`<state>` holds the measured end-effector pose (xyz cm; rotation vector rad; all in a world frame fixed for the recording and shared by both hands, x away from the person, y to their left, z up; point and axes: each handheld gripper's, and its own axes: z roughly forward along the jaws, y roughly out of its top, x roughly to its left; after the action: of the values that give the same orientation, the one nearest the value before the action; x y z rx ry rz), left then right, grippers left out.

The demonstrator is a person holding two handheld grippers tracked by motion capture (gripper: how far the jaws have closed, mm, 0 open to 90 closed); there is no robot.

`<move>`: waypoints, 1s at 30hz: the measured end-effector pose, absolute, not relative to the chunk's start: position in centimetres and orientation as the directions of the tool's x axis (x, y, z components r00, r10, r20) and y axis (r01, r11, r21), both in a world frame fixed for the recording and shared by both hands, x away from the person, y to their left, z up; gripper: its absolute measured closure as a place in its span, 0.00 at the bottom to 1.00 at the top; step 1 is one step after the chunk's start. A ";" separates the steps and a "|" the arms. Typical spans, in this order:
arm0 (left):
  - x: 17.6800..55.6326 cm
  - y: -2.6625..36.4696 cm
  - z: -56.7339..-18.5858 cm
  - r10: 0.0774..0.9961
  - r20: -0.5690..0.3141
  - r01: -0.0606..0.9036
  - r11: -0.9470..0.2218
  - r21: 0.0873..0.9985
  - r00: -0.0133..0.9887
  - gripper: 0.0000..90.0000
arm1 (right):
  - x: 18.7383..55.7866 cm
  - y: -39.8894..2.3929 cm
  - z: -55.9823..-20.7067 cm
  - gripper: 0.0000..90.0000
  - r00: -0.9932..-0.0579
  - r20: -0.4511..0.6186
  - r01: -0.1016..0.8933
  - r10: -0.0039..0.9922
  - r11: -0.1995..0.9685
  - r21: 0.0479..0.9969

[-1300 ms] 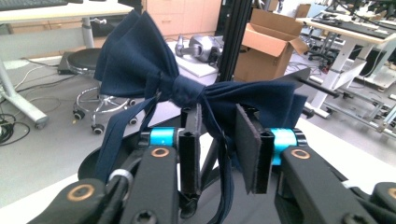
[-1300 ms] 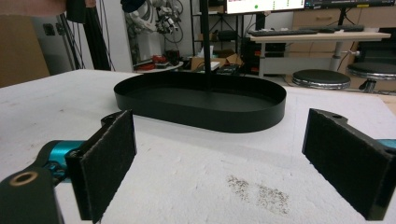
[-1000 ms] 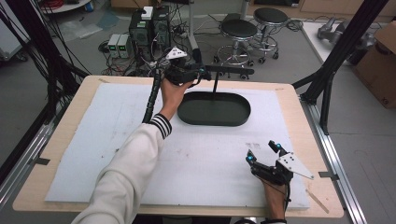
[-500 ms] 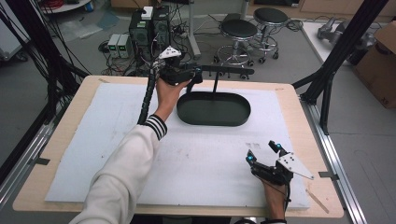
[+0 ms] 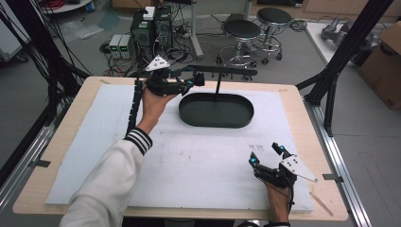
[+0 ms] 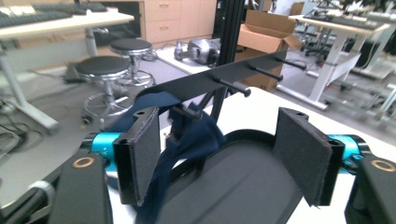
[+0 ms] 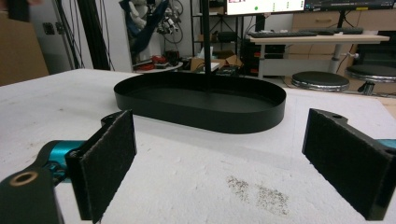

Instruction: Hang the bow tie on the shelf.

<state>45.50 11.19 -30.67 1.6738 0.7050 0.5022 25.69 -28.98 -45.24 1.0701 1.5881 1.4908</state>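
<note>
One black oval tray (image 5: 216, 111) sits on the desk (image 5: 293, 101), with one rack bar (image 6: 224, 80) carrying four pegs above it. One dark blue cloth (image 6: 184, 140) hangs from a peg. Two round stools (image 5: 255, 30) stand behind, and there are two hand-held grippers, left (image 5: 191, 81) and right (image 5: 265, 155).

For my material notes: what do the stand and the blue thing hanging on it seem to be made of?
The stand, an oval tray with a post and a pegged bar, looks like matt black painted metal: thin, crisp edges, no shine. The blue thing looks like soft woven cloth: it droops in folds from a peg, between the open left claw's jaws.
</note>
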 end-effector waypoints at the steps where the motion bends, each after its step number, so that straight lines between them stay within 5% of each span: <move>1: 45.0 11.8 -30.5 0.686 -0.042 0.178 -0.128 0.976 0.727 0.32 | 25.6 -28.9 -45.2 0.10 -0.416 0.052 0.110 0.908 -0.006 0.994; 14: 38.3 22.1 -31.8 0.697 -0.017 0.140 -0.119 0.983 0.717 0.29 | 25.6 -28.9 -45.3 0.10 -0.416 0.042 0.102 0.908 0.001 0.995; 25: 30.4 27.5 -38.0 0.797 0.103 0.042 -0.159 0.986 0.595 0.22 | 25.6 -28.8 -45.2 0.10 -0.406 0.031 0.101 0.913 0.011 0.995; 30: 28.4 28.8 -41.2 0.809 0.074 0.069 -0.140 0.988 0.583 0.22 | 25.5 -28.8 -45.2 0.10 -0.402 0.034 0.099 0.915 0.007 0.995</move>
<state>28.37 28.85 -41.16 1.5999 0.7549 0.7592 25.55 -28.82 -45.24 1.0674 1.5816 1.4723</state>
